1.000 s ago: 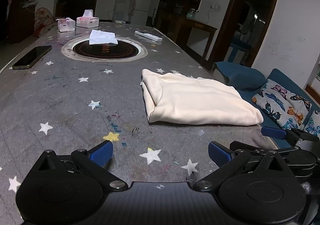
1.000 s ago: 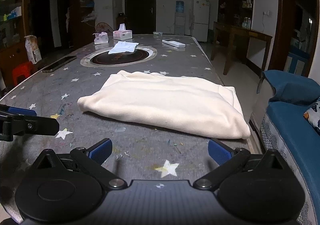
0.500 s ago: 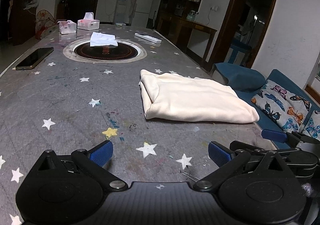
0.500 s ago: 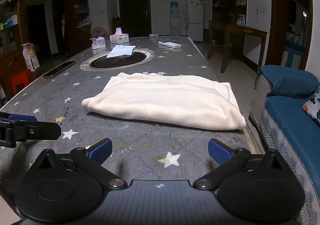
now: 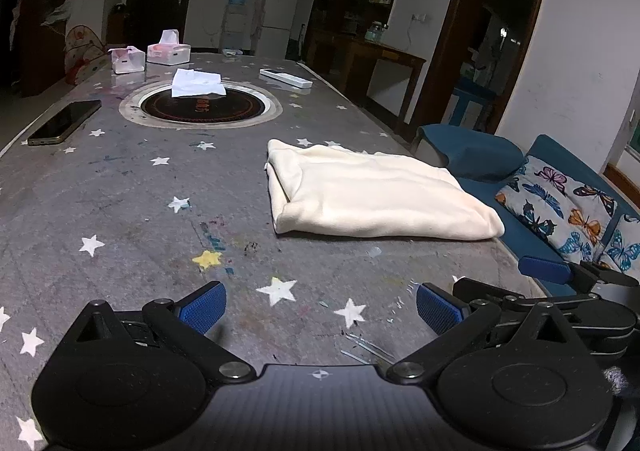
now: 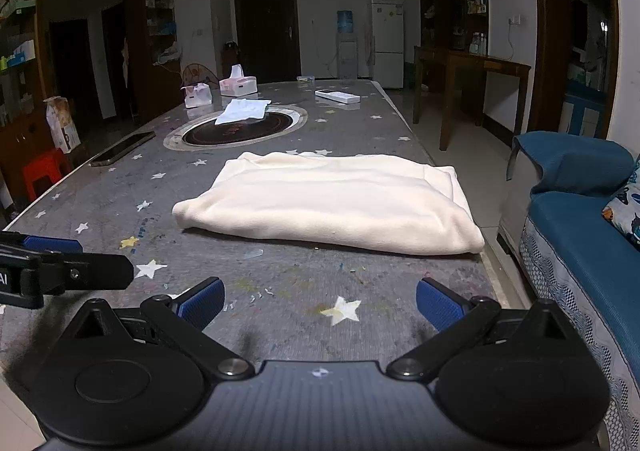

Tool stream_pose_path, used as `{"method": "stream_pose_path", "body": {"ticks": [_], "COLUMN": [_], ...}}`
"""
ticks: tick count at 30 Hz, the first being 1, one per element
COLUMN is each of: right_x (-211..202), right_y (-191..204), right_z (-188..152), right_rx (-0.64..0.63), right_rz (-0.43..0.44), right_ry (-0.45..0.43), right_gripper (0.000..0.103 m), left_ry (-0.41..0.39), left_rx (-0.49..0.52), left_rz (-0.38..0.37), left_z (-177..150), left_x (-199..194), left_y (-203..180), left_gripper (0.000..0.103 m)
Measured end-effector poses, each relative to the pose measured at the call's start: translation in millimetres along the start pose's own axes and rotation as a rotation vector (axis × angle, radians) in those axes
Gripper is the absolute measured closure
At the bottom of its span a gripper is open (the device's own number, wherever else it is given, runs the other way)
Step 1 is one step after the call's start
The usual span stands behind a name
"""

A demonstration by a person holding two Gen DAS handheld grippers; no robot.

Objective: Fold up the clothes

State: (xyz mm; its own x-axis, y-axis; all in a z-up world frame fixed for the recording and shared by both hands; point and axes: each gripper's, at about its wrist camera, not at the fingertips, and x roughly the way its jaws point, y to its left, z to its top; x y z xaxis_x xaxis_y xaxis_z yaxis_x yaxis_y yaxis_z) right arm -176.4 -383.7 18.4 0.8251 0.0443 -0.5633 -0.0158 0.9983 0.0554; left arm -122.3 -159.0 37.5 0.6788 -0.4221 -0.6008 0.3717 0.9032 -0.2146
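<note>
My left gripper [image 5: 320, 307] is hovering low over the grey star-patterned table [image 5: 120, 191], blue-padded fingers [image 5: 202, 307] spread wide, gripping nothing. My right gripper [image 6: 320, 305] is doing the same just beside it, fingers [image 6: 438, 307] apart and empty. Ahead of both, well clear of the fingertips, the folded cream fabric garment [image 6: 332, 199] is lying flat on the table near its right edge. Beyond it, a white tissue [image 5: 196, 83] is resting on the round black inset burner [image 5: 200, 107]; a dark phone [image 5: 66, 122] is sitting left, a white remote [image 5: 286, 77] and two tissue boxes [image 5: 168, 52] farther back.
</note>
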Motion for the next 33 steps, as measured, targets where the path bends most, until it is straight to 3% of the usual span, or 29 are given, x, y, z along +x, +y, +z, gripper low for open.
{"method": "stream_pose_path", "body": {"ticks": [33], "right_x": [-4.6], "right_y": [3.4], "right_z": [-0.9], "right_rx": [0.007], "right_rz": [0.018], "right_ry": [-0.008], "right_gripper": [0.0], "left_ry": [0.014], "left_rx": [0.035], "left_rz": [-0.027], "left_z": [-0.9], "left_x": [1.4], "left_y": [-14.2], "left_gripper": [0.0]}}
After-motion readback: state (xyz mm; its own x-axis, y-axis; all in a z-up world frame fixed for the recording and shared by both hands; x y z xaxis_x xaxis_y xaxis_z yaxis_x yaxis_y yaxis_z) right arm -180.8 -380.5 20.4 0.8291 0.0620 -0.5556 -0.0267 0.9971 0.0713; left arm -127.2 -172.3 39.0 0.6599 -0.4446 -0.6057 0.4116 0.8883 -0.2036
